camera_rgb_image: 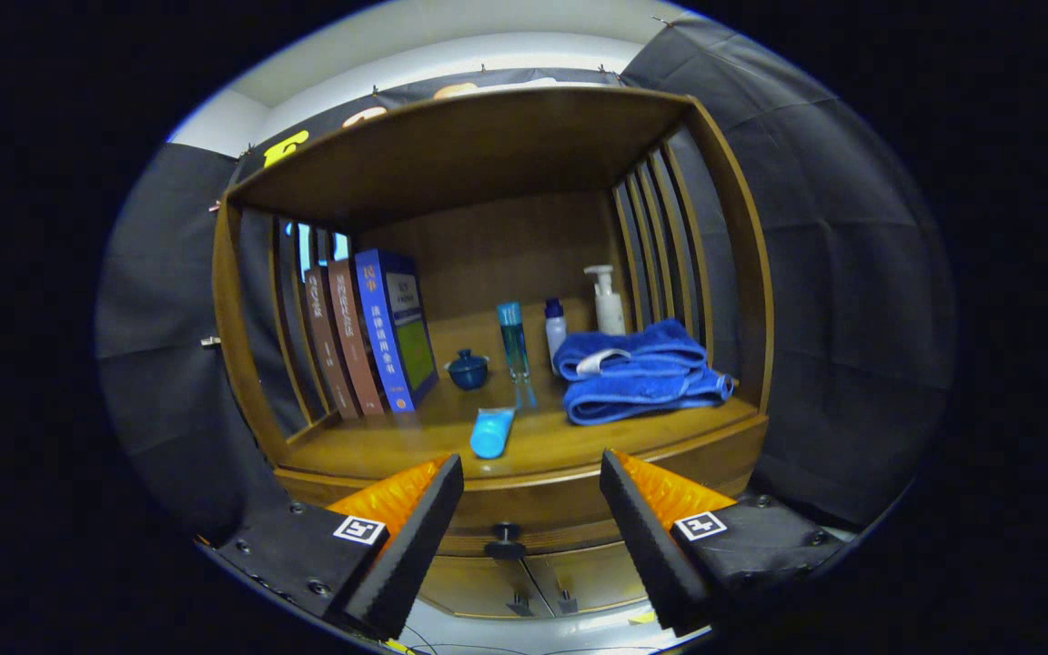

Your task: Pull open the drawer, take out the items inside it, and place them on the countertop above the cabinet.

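A handheld gripper (531,496) hangs in front of a wooden cabinet (742,273), its two fingers spread wide and holding nothing. Seen from the gripper view, the drawer (533,518) sits closed just under the countertop (378,446), its dark round knob (505,540) showing in the gap between the fingers, a little ahead of them; whatever lies inside is hidden. Below the drawer, two cabinet doors (533,582) meet at a pair of small handles. Beyond the fingers, a light blue tube (492,432) lies on its side near the front edge of the countertop. Farther back, three books (369,332) lean against the slatted left side, a small dark blue lidded pot (468,368) just beside them. A tall teal bottle (513,338), a small white bottle with a blue cap (555,329) and a white pump bottle (608,300) stand toward the back wall. A folded blue towel (638,373) rests on the right of the countertop, in front of the pump bottle.
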`<control>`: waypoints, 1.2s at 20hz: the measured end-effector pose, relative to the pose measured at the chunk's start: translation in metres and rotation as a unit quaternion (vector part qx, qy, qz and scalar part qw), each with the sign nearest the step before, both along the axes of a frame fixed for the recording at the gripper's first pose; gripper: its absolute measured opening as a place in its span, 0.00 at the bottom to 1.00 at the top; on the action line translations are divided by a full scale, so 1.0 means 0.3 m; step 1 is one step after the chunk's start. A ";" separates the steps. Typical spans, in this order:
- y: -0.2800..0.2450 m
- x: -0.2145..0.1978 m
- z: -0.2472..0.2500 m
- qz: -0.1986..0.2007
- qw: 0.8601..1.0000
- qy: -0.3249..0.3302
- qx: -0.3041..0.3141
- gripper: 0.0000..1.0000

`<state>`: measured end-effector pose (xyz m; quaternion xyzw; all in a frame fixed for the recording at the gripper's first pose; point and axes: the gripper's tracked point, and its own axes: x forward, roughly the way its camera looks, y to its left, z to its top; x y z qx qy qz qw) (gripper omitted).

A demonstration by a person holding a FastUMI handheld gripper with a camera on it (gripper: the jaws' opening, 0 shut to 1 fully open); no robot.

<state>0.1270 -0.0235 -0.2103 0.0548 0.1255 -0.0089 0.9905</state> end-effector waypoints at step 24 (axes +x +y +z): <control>0.091 -0.219 0.654 0.082 0.992 -0.095 0.005 0.99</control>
